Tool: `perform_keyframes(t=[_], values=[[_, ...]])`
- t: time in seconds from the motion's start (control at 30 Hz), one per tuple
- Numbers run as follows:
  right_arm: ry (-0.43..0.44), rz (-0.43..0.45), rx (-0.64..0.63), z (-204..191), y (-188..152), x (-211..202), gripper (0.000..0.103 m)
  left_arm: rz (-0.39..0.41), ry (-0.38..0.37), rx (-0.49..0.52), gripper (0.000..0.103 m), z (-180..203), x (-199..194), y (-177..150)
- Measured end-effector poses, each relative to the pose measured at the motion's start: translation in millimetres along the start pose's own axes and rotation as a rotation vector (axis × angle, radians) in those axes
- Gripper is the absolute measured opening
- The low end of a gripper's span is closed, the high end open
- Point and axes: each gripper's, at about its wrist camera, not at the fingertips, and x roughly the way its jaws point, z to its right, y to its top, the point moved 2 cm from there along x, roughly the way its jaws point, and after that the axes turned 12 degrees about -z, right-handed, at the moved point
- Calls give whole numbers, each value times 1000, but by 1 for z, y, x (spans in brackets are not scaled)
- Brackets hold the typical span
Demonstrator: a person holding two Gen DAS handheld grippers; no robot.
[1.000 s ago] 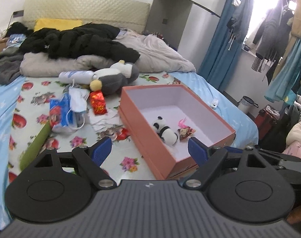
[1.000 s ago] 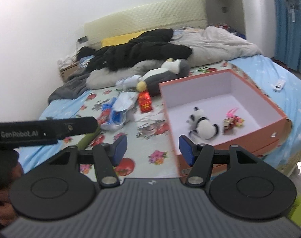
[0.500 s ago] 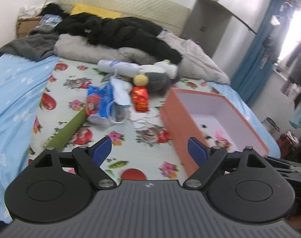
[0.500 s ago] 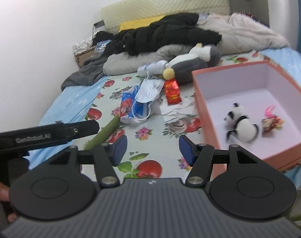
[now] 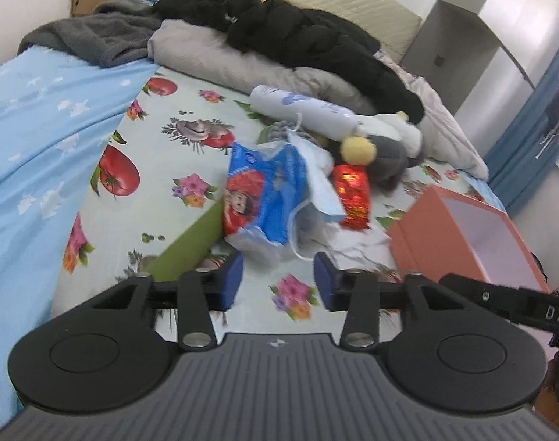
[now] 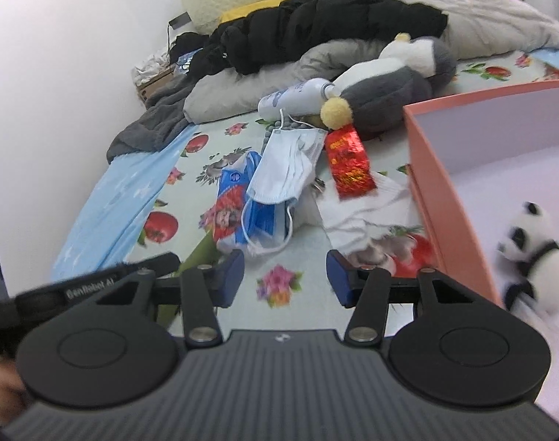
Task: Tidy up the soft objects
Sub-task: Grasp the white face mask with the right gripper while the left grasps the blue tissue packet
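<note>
An orange box (image 6: 437,191) (image 5: 441,235) stands on the bed at the right, with a small panda plush (image 6: 533,257) inside. A grey and white penguin plush (image 6: 393,81) (image 5: 386,154) lies behind it. A blue tissue pack (image 5: 264,198) (image 6: 239,205) with a face mask (image 6: 287,169) on it lies ahead, and a red packet (image 5: 353,194) (image 6: 349,161) beside it. My left gripper (image 5: 277,283) is open and empty just short of the tissue pack. My right gripper (image 6: 285,279) is open and empty above the sheet, near the mask's loops.
A white bottle (image 5: 301,110) lies by the penguin. A green tube (image 5: 191,242) lies left of the tissue pack. White cloth (image 6: 367,209) lies by the box wall. Black and grey clothes (image 5: 290,33) are piled at the headboard. A blue blanket (image 5: 40,117) covers the left side.
Both grippers have moved forward and left, away from the box and closer to the tissue pack and mask. Both stay open and empty.
</note>
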Motion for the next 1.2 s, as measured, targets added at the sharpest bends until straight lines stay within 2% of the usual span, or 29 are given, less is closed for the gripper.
perform_keyframes(t=[0.13, 0.23, 0.37, 0.6, 0.63, 0.67, 0.73, 0.8, 1.07, 1.2], values=[[46, -23, 51, 2, 26, 37, 44, -25, -16, 2, 43, -14, 36, 17], [89, -38, 114, 6, 45, 63, 44, -44, -45, 50, 43, -15, 59, 25], [109, -77, 232, 19, 61, 95, 45, -58, -32, 115, 43, -12, 85, 33], [225, -142, 396, 35, 72, 137, 44, -72, 0, 201, 48, -13, 113, 38], [235, -145, 398, 34, 73, 141, 42, -67, -7, 207, 49, -14, 114, 38], [241, -148, 393, 32, 74, 143, 28, -64, -16, 213, 49, -15, 115, 38], [255, -149, 369, 28, 76, 146, 15, -60, -29, 234, 49, -15, 118, 38], [248, -139, 345, 25, 78, 146, 10, -60, -28, 252, 49, -14, 120, 37], [173, -63, 253, 27, 81, 124, 6, -32, -26, 290, 49, -11, 120, 38], [104, -51, 167, 30, 79, 116, 6, -15, -27, 304, 49, -11, 116, 41]])
